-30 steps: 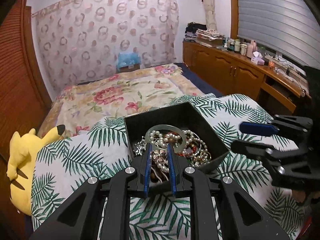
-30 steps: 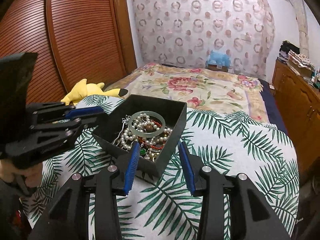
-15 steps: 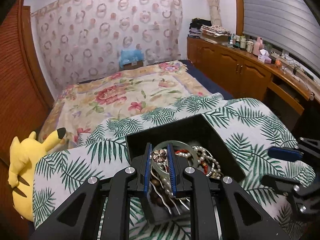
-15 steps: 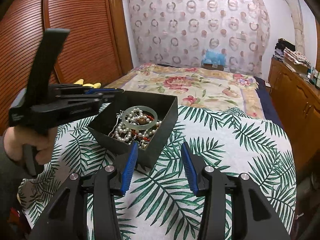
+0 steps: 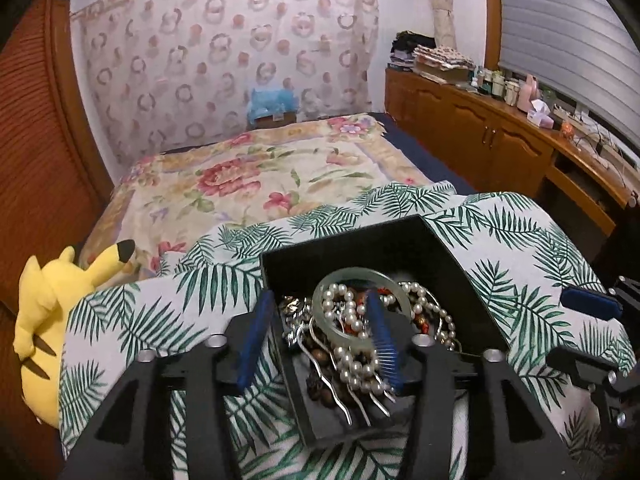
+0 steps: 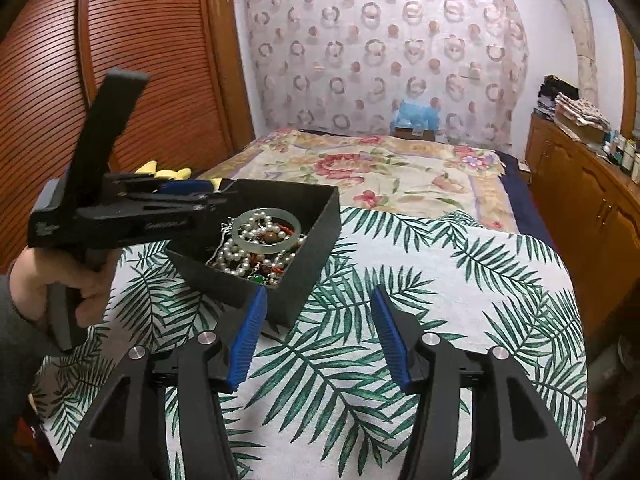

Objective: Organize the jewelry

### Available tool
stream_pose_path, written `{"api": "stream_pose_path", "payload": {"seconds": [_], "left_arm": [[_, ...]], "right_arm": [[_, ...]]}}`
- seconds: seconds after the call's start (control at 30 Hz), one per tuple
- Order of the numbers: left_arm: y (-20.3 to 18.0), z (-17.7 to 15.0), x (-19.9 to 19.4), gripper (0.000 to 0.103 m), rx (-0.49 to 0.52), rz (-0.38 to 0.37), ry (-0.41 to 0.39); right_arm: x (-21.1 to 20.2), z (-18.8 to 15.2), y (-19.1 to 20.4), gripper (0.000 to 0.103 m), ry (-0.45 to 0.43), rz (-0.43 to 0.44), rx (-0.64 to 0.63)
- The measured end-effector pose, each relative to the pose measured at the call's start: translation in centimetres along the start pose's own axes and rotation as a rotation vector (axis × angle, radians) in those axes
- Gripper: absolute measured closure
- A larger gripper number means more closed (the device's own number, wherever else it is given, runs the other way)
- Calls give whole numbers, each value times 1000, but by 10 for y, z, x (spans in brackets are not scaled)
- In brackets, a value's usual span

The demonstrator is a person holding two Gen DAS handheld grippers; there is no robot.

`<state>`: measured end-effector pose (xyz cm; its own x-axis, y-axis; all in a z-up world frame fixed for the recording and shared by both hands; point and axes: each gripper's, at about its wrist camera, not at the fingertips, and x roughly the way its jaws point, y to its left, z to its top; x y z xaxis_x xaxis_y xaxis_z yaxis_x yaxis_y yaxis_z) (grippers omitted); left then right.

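We find the black box (image 5: 404, 240) on the palm-print cloth (image 6: 440, 280), heaped with pearl strands (image 5: 352, 344), a pale green bangle (image 5: 336, 320) and silver hairpins. Left gripper (image 5: 318, 340) opening astride its near wall; right gripper (image 6: 316, 340) opening, empty, just beside it.

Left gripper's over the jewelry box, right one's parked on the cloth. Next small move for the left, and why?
Probably lower the left gripper a little and close on the jade-green bangle. Its jaws are opening, pinching nothing, one finger outside the black box wall, the other inside the bangle's ring. The bangle lies on top of tangled pearls, so it looks easiest to lift. The right gripper is opening over bare cloth.
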<state>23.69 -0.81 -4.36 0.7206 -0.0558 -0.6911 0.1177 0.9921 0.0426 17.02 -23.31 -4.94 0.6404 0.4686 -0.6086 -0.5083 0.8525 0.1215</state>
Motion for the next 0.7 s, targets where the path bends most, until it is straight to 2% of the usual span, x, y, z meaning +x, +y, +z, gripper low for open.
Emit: {"api": "stream_pose_path", "payload": {"seconds": [0.13,0.2,0.33,0.47,0.7], "left_arm": [[0,-12,-18,21,-29,-2,-21],[0,-16,-27,13,-33,5,-37],[-4,-24,-46,8,-39,17,-66],[-7,-32,-66,8,-48,-3,-99],[-16,-41,-97,8,-35,9,-149]], "right_arm": [[-3,-1,2,35,-14,-42,-5],[-7,-1,5,24,-36,-85,-16],[-13,-1,7,17,-59,-104,-1],[-23,-1,10,5,-88,-129,6],[-44,0,18,3,-140,-138,34]]}}
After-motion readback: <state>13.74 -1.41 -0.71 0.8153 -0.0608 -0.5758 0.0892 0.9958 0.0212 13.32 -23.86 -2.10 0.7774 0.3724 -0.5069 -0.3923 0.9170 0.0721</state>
